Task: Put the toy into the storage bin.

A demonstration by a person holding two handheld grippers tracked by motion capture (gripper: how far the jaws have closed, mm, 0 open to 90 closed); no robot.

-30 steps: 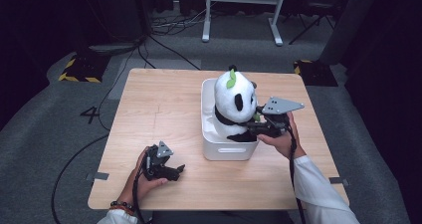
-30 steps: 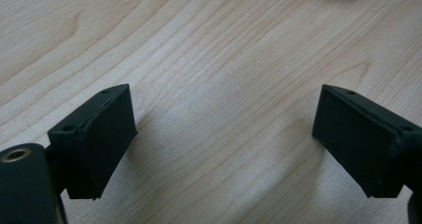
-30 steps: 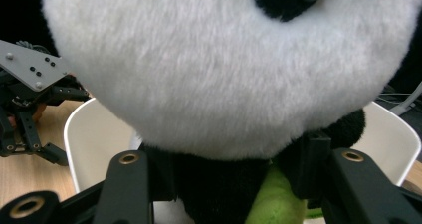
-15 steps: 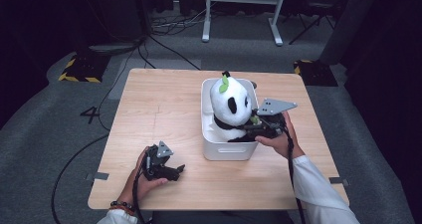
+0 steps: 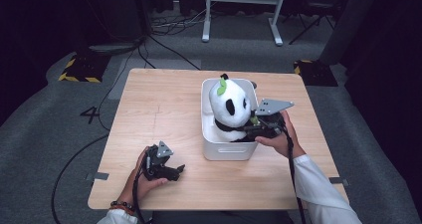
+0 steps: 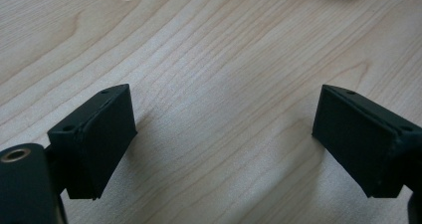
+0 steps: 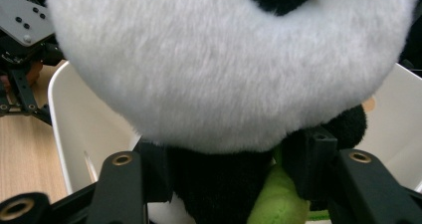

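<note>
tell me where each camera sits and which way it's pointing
High view: above the person's side, looking forward and down on the wooden table; both forearms, left gripper, right gripper show.
Left gripper view: on that gripper, facing bare tabletop; its open jaws show.
Right gripper view: on that gripper, facing the plush panda in the white bin; its jaws flank the panda's body.
Shared: high and right views both show panda, bin, left gripper.
</note>
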